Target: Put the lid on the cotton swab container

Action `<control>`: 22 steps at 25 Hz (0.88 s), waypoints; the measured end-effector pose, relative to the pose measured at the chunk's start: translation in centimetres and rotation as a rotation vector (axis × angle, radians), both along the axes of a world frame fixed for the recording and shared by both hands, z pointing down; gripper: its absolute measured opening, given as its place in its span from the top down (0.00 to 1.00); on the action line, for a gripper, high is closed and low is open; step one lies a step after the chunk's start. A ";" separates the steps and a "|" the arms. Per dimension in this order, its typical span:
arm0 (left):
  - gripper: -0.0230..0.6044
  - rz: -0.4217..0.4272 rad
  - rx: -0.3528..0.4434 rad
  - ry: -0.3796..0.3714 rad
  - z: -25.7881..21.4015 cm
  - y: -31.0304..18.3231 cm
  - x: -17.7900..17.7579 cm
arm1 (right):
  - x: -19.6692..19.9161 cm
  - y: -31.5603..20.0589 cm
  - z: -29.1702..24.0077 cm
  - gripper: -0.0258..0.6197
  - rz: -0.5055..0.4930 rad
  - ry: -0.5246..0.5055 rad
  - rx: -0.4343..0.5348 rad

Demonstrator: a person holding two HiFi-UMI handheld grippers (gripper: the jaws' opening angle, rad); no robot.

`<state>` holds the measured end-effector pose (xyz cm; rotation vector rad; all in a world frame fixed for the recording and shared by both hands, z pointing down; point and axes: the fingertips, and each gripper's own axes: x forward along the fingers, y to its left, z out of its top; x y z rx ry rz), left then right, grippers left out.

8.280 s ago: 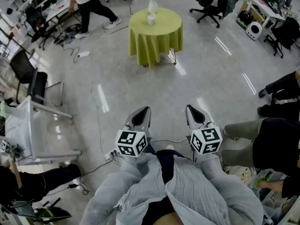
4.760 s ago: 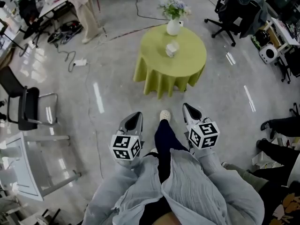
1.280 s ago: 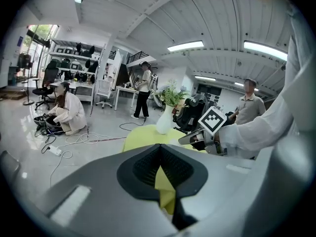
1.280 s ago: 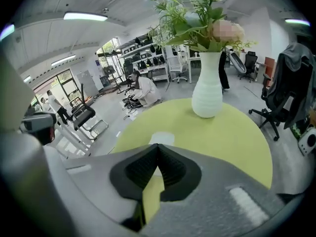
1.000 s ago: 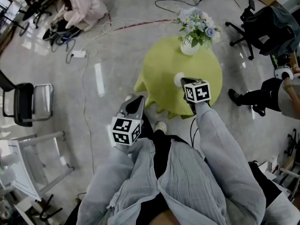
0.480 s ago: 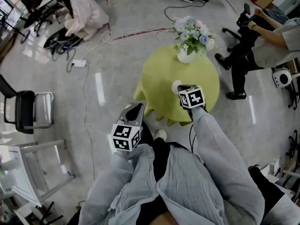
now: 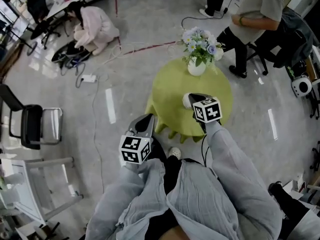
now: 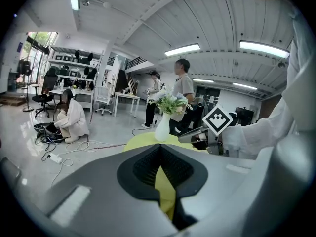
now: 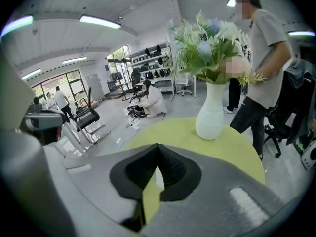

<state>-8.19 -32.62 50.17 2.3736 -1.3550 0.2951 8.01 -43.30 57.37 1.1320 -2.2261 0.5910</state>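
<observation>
A round table under a yellow-green cloth [image 7: 175,84] stands ahead of me. On it is a small white container [image 7: 186,100], half hidden by my right gripper [image 7: 190,96], which reaches over the table's near part with its jaws shut and empty. In the right gripper view a white sliver of the container [image 9: 158,178] shows just behind the shut jaws. My left gripper [image 7: 149,117] hangs shut and empty over the floor, short of the table's near left edge. I cannot see whether the container has a lid, or any loose lid.
A white vase of flowers [image 7: 197,66] stands at the table's far side. A person in grey [image 7: 255,9] stands beyond it. Another person [image 7: 95,26] crouches at the far left among cables. A black chair [image 7: 30,121] and a white rack [image 7: 30,179] are at my left.
I have walked from across the room up to the table. My right gripper has reached out over it beside the white container. A person in grey has come up behind the table.
</observation>
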 end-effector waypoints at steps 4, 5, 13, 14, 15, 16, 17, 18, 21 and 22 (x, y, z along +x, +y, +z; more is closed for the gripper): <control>0.93 -0.006 0.022 0.028 -1.5 -0.5 0.2 | -0.3 0.5 -4.4 0.96 0.024 -0.142 0.071; 0.93 -0.008 0.031 0.041 -2.1 -0.7 0.3 | -0.3 0.6 -5.8 0.96 0.034 -0.193 0.091; 0.93 0.040 0.117 0.079 -6.0 -2.0 2.6 | 1.8 2.4 -15.6 0.96 0.086 -0.384 0.276; 0.93 0.049 0.127 0.080 -6.4 -2.0 3.0 | 2.4 2.7 -16.4 0.96 0.098 -0.383 0.302; 0.93 0.056 0.136 0.080 -6.7 -2.1 3.4 | 3.1 3.2 -17.1 0.96 0.112 -0.375 0.330; 0.93 0.064 0.145 0.082 -7.0 -2.1 3.8 | 3.8 3.6 -17.6 0.96 0.126 -0.359 0.357; 0.93 0.071 0.152 0.083 -7.3 -2.1 4.3 | 4.5 4.2 -18.0 0.96 0.140 -0.341 0.380; 0.93 0.078 0.158 0.085 -7.5 -2.1 4.7 | 5.3 4.8 -18.3 0.96 0.153 -0.325 0.399; 0.93 0.099 0.171 0.081 -7.9 -2.4 5.8 | 7.5 6.5 -18.7 0.96 0.203 -0.295 0.443; 0.93 0.104 0.173 0.078 -7.9 -2.4 6.1 | 8.2 6.9 -18.6 0.96 0.223 -0.284 0.454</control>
